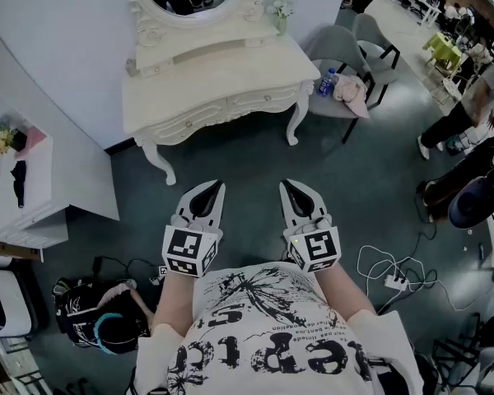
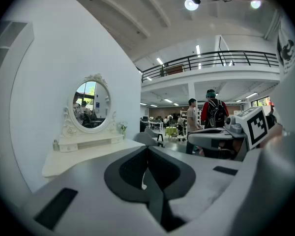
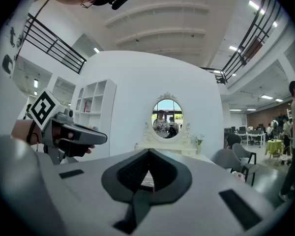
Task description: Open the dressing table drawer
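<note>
Left gripper (image 1: pixel 215 191) and right gripper (image 1: pixel 287 188) both shut, empty. Drawer (image 1: pixel 255 99) dead ahead, well apart, front running crosswise; roughly equidistant.

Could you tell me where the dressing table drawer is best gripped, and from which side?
Probably at a pull on the drawer front, though none can be made out. Come level from the front: that face stands upright under the tabletop edge, towards the person, so it should slide that way.

Cream dressing tbl (image 1: pixel 230 68), teal flr (image 1: pixel 247 159)
</note>
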Demonstrator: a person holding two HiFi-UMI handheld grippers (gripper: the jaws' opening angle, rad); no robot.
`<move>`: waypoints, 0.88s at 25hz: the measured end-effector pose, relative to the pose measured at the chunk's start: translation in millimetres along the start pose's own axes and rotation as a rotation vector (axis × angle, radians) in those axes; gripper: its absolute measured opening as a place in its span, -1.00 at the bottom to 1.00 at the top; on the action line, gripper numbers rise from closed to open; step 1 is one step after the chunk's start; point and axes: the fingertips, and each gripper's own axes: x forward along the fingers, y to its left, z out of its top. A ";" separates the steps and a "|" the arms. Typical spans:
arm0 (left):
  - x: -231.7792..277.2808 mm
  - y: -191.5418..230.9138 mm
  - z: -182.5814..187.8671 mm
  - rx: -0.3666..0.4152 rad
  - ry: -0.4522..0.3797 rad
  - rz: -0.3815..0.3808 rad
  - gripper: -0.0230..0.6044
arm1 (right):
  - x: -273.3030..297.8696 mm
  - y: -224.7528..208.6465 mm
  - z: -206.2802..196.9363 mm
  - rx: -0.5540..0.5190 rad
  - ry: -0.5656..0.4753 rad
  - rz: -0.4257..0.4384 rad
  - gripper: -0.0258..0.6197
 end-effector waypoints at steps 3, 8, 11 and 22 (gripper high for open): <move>-1.3 0.6 1.2 -0.005 -0.010 0.000 -0.86 | 0.1 0.6 -1.9 0.002 0.002 0.001 -0.87; -4.1 1.9 2.2 -0.011 -0.019 -0.009 -0.86 | 1.5 4.3 -4.0 0.011 0.004 -0.001 -0.86; -9.2 2.5 2.3 -0.014 -0.024 -0.014 -0.86 | 2.5 9.8 -5.6 0.025 0.008 0.004 -0.87; -12.0 21.7 -16.8 -0.050 0.003 0.013 -0.86 | 24.5 18.6 -21.4 0.054 0.048 0.018 -0.86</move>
